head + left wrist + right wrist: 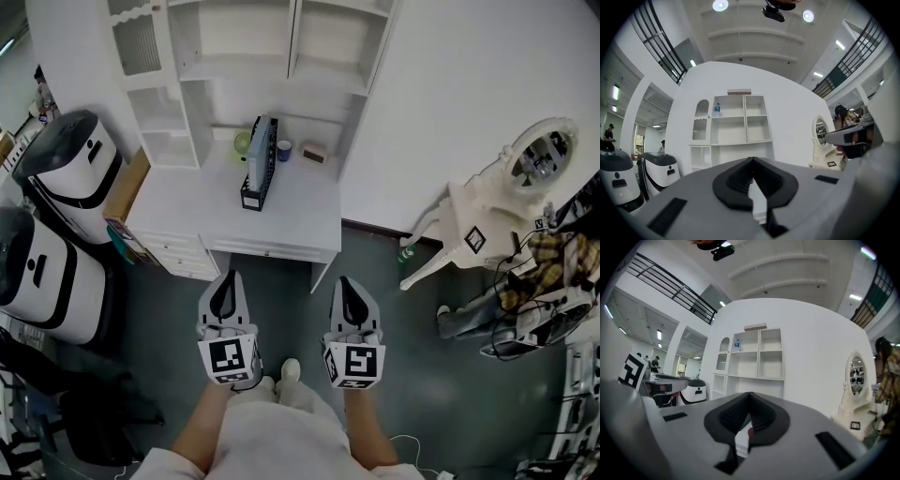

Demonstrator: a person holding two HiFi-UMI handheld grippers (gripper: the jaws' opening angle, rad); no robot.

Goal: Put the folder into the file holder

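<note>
A black mesh file holder [253, 190] stands on the white desk [291, 220], and a grey-blue folder [262, 142] stands upright in it. Both grippers hang over the dark floor in front of the desk and point toward it. My left gripper [228, 278] is shut and holds nothing. My right gripper [343, 281] is level with it, a little to the right, also shut and empty. In the left gripper view the black jaws of the left gripper [752, 161] meet at their tips. In the right gripper view the right gripper [749, 397] shows the same.
A white shelf unit [253, 56] rises behind the desk; a cup [284, 150], a green object [243, 142] and a small box [313, 155] sit near the holder. Two white-and-black machines [70, 169] stand left. A white mirror table [525, 164] and cabled gear [534, 300] stand right.
</note>
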